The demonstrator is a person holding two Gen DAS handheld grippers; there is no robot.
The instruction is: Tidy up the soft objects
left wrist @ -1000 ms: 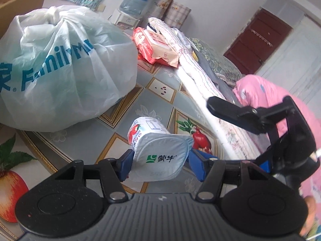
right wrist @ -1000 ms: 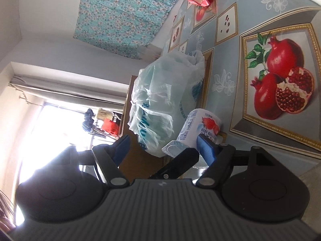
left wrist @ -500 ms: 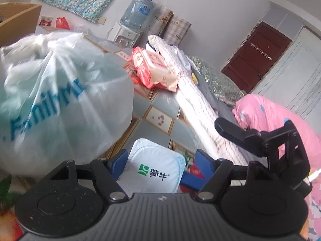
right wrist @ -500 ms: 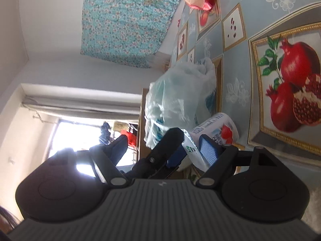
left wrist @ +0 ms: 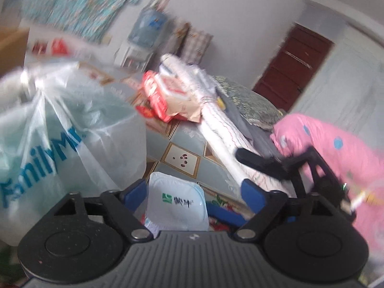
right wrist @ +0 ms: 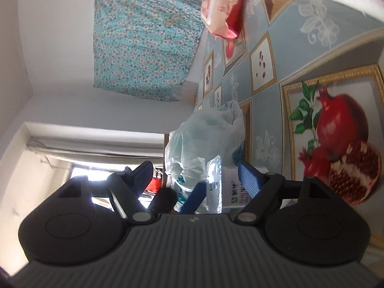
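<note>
Your left gripper [left wrist: 194,189] is opening now: a second ago its blue pads were pinching the yogurt cup [left wrist: 176,204], and now the right pad is standing well clear of the cup while the left pad is only just beside its rim. The cup is sitting between those fingers with its foil lid facing the camera, over the fruit-printed tablecloth [left wrist: 182,158], near the table's long edge where the white quilted cloth [left wrist: 216,124] is lying. The left view has also swung since then, so the plastic shopping bag [left wrist: 60,144] is filling less of it.

Your right gripper [right wrist: 194,182] is holding its fingers wide apart. Its view is showing the cup [right wrist: 226,189] side-on, close against one blue pad [right wrist: 248,180]; whether that pad is pressing it, you cannot tell. Only this view is showing the pomegranate print [right wrist: 336,153]; only the left one is showing the pink spotted fabric [left wrist: 336,144] beyond the table edge. The red and white packet [left wrist: 168,96] is lying further along the table.
</note>
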